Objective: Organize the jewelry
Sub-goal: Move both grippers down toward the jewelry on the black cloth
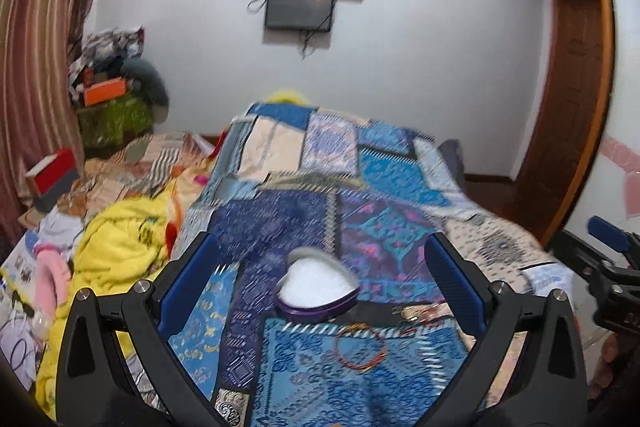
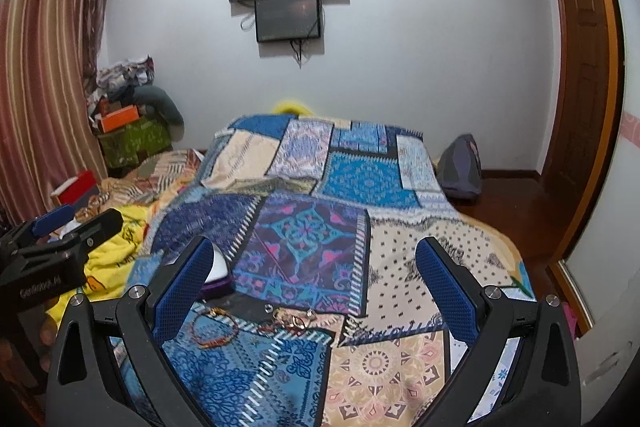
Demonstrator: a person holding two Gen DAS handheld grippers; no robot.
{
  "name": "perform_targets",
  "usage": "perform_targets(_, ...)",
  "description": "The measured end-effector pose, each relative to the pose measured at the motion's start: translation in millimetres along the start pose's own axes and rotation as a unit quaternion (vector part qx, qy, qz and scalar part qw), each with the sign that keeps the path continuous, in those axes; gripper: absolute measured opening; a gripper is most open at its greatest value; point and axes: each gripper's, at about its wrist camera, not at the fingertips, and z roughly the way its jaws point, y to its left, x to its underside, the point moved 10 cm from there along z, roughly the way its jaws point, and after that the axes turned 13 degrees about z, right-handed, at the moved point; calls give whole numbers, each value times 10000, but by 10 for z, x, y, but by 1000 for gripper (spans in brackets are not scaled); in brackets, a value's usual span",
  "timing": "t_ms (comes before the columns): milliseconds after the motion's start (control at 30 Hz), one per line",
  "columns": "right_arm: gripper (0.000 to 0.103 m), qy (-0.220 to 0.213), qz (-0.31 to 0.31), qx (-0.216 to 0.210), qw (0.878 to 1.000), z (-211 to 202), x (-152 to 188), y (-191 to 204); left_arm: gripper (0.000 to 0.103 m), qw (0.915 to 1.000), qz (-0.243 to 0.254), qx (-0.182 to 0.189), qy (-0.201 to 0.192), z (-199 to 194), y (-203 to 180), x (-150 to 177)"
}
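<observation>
Both your left hand-held gripper (image 1: 320, 267) and right hand-held gripper (image 2: 312, 267) are spread and empty. The bangle (image 1: 360, 347) lies on the bed (image 2: 400, 291), just before the heart box (image 1: 318, 287). Descend slowly; pinch its rim.

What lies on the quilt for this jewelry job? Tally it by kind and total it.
Heart-shaped box: 1
Red bracelet: 1
Cluster of small jewelry: 1 (pieces too blurred to count singly)
Total: 3
</observation>
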Motion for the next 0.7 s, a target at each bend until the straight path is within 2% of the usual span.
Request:
perform_targets(200,100,587,27,24,9983,297,244,-147,103,9972,10,278,698,399,60,356)
perform_targets(367,100,1140,30,-71,9935,509,478,-231,103,9900,114,618,1261,670,-24,671)
perform_targets(500,85,1546,-103,-180,9878,653,660,-235,101,9836,388,820,1557,791,-159,852)
perform_targets(633,75,2007,-172,-473,9784,754,850,-154,84,9748,550,1049,1891,909,-277,1038)
perform_targets(700,67,2145,-199,-567,9749,780,924,-110,78,9702,535,1175,2049,959,-322,1123)
